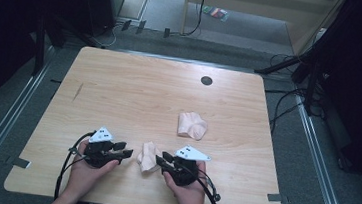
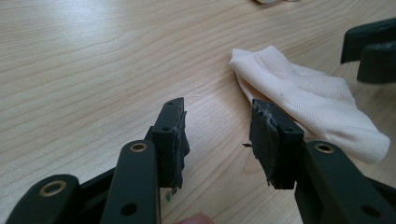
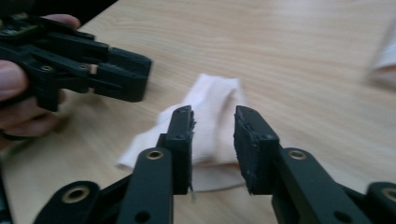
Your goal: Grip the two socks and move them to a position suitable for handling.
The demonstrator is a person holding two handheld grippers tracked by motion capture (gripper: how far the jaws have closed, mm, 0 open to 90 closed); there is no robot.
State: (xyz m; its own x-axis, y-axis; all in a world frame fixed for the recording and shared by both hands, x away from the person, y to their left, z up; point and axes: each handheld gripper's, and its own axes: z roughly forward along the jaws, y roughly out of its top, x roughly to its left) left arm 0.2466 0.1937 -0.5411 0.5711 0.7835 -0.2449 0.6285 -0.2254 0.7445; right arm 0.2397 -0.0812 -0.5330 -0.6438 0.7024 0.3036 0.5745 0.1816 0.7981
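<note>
A cream sock (image 1: 147, 157) lies crumpled near the table's front edge, between my two grippers. My left gripper (image 1: 126, 152) sits just left of it, held in a hand, open with nothing between its jaws. In the left gripper view the gripper (image 2: 219, 127) gapes over bare wood, and the sock (image 2: 308, 95) lies just right of the right jaw. My right gripper (image 1: 160, 159) is at the sock's right side, also open. Its jaws (image 3: 214, 128) frame the sock (image 3: 212, 105) lying beyond them. A second cream sock (image 1: 192, 125) rests bunched farther back, right of centre.
The wooden table (image 1: 120, 86) has a round black grommet (image 1: 206, 80) near its far edge and a short dark mark (image 1: 78, 90) at the left. Cables (image 1: 289, 100) and dark stands crowd the floor to the right. A wooden cabinet (image 1: 258, 9) stands behind.
</note>
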